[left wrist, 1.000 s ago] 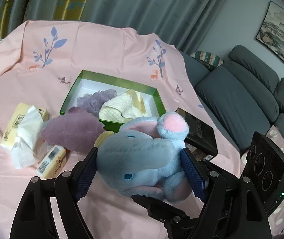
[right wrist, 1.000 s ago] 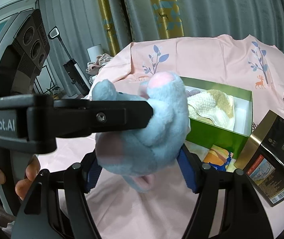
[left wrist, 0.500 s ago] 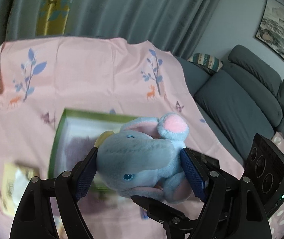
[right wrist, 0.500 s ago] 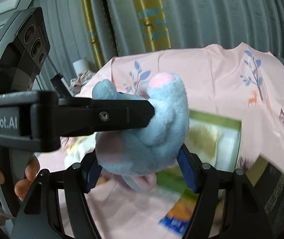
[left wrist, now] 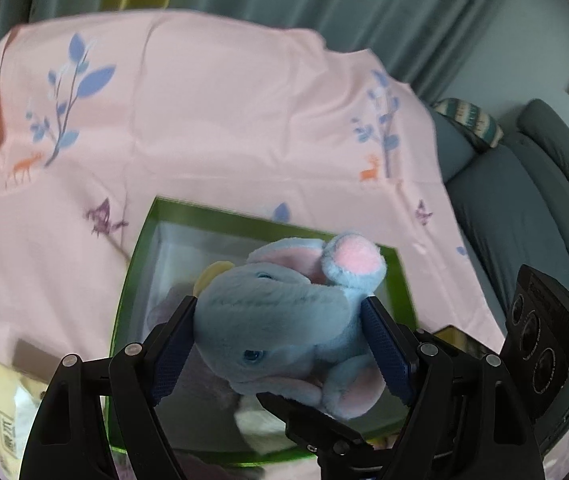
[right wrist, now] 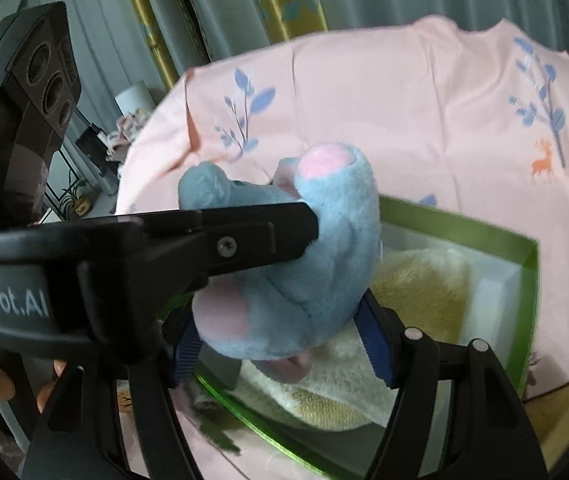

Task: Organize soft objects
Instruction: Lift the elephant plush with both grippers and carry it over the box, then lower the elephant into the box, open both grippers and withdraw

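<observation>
Both grippers carried the plush elephant [left wrist: 284,320] from beside the green box [left wrist: 140,256] to right above it. My left gripper [left wrist: 280,340] clamped its head between the blue pads; my right gripper [right wrist: 280,340] squeezed its rear end, so it hung between them over the cream towel [right wrist: 416,292] (already inside). I judged it light, squashy, non-fragile and not slippery; the thick head and body were the best places to hold, not the floppy ears.
</observation>
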### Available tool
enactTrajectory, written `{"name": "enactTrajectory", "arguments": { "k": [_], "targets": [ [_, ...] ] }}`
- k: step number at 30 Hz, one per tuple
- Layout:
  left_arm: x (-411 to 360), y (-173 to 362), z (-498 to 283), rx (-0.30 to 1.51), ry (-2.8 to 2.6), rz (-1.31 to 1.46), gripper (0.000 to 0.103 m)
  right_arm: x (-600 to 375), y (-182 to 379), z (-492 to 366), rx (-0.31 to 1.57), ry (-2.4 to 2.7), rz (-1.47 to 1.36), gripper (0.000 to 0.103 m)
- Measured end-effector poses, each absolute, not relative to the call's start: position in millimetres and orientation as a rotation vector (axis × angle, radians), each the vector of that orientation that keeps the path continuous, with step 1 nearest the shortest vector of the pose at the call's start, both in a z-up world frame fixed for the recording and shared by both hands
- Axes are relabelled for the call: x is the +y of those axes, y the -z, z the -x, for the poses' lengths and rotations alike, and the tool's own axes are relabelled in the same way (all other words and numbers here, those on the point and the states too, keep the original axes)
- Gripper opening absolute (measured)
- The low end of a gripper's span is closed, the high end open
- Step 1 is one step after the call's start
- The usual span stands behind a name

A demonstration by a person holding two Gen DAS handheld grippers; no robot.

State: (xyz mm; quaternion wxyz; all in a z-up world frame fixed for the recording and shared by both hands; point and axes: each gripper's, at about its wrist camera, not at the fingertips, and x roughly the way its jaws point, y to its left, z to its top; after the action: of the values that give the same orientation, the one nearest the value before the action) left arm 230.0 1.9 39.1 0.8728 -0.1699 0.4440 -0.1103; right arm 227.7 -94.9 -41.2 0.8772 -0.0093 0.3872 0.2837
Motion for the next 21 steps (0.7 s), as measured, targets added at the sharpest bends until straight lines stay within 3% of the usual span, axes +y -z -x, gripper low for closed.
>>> {"name": "enactTrajectory", "arguments": {
  "k": [11, 16, 21],
  "targets": [
    [20.9, 3.2, -235.0, 1.048, 0.191, 0.491, 0.083, -85.4, 68.8, -242.7, 0.916, -0.504, 0.099, 0.073],
    [24.0, -10.7, -222.6, 1.042, 0.139, 0.452, 0.087, -101.3, 53.9, -220.4, 0.860, -0.446, 0.140, 0.086],
    [20.7, -34.8, -195.8, 0.992, 0.127, 0.389, 0.096, -123.9, 35.4, -186.7, 0.797, -0.428, 0.125, 0.088]
  ]
}}
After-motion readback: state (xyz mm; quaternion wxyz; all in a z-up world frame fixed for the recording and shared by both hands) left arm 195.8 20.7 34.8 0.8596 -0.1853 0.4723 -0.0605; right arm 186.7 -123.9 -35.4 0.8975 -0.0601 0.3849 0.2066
